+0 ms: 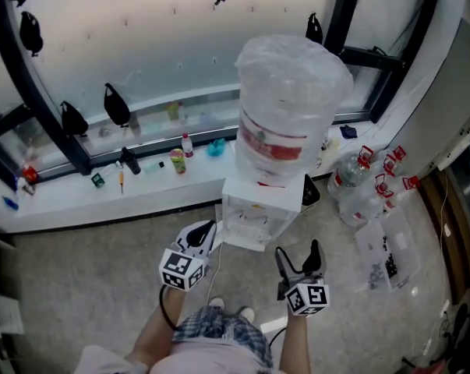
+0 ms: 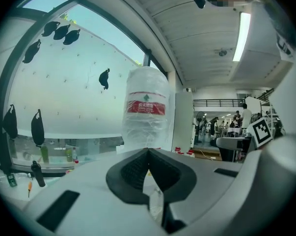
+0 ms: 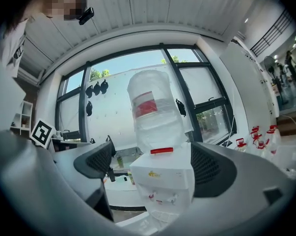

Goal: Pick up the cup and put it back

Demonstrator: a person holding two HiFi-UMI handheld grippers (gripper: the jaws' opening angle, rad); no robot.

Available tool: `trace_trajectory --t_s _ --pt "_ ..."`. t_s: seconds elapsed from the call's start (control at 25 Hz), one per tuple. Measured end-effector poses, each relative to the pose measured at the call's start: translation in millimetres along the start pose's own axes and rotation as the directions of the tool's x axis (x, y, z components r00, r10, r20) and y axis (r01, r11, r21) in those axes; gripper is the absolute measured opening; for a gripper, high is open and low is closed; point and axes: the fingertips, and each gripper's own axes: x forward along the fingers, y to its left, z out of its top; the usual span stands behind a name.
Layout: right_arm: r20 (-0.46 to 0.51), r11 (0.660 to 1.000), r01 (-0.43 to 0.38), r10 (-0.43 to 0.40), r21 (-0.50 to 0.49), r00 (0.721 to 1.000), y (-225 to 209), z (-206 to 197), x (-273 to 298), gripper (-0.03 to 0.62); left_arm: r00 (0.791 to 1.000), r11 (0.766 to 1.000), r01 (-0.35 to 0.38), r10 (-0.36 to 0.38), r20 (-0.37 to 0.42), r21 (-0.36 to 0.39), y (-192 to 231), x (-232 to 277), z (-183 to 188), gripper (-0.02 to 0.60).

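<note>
Clear crinkled plastic is wrapping the big round water bottle (image 1: 289, 104), which is sitting neck-down on a boxy white dispenser (image 1: 259, 209) with a smooth, hard shell.

- Position: I am standing in front of the dispenser, holding both grippers low and just short of it.
- Right gripper (image 1: 298, 257): the jaws are standing wide apart and gripping nothing. They are framing the dispenser and its two small taps (image 3: 151, 196).
- Left gripper (image 1: 206, 231): the jaws are pressing together at the tips, ribbed black pads meeting. A pale sliver is showing in the gap behind them, and I cannot identify it.
- Cup: I am not finding it in any view. My guess is the tap recess.
- Step: I am judging this as the approach, before any grasp.
- Next: I am needing to find the cup, then bring the open right jaws around it gently, since a thin cup would buckle.
</note>
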Motion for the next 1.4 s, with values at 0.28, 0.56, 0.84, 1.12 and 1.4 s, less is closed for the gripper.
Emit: trace_trajectory --t_s 0.28,0.56,0.84,1.12,1.4 --pt "-0.006 0.998 -0.066 0.066 -0.020 0.998 -7.5 -36.2 14.0 0.497 1.000 1.000 -0.020 0.020 -0.006 0.004 2.2 13.4 -46.6 0.025" --pt "-0.005 0.994 -0.104 0.104 -0.042 0.995 -45.6 -145.1 34.5 0.497 1.000 0.998 -0.012 0.012 -0.004 0.056 17.8 55.2 -160.1 0.025" --pt "-0.032 0.988 -0.154 0.153 -0.028 0.988 -73.5 -281.7 60.3 0.497 1.000 0.998 0.019 -0.018 -0.021 0.056 40.4 102.4 -291.7 0.025" --pt "-0.074 0.975 -0.214 0.209 -0.061 0.975 -95.8 -429.4 82.3 0.497 0.999 0.995 0.038 -0.035 -0.039 0.090 65.0 146.8 -432.5 0.025" --pt "-0.118 0.958 -0.276 0.267 -0.074 0.956 -124.9 -583.2 98.5 0.497 0.992 0.980 0.115 -0.104 -0.073 0.160 76.7 188.0 -584.6 0.025"
